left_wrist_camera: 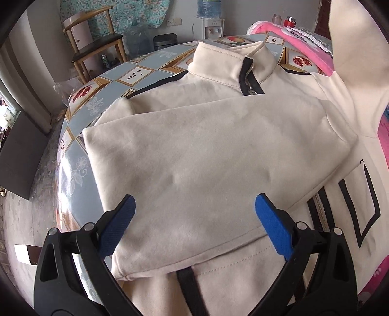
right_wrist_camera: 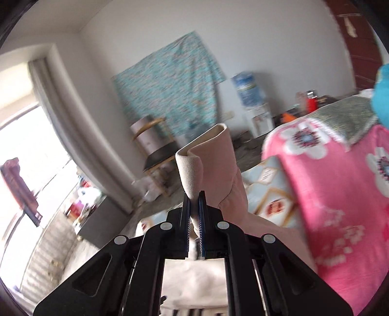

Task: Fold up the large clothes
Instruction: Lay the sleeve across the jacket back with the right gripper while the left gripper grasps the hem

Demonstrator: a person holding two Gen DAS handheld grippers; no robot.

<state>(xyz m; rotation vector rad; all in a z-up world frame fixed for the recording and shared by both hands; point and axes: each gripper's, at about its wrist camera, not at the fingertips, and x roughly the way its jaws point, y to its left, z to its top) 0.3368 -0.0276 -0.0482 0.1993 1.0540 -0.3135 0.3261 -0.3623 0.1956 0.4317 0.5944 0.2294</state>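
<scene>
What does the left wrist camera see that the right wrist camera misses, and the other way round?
Only the left view shows the cream jacket spread on the table, one sleeve folded across it, under the open left hand-held gripper. Only the right view shows the right hand-held gripper shut on the raised sleeve cuff, plus a bright window. Both show the wooden chair, water dispenser and pink blanket.

Matt fleecy jacket (left_wrist_camera: 206, 155) (glossy tablecloth (left_wrist_camera: 80, 170) beneath).
</scene>
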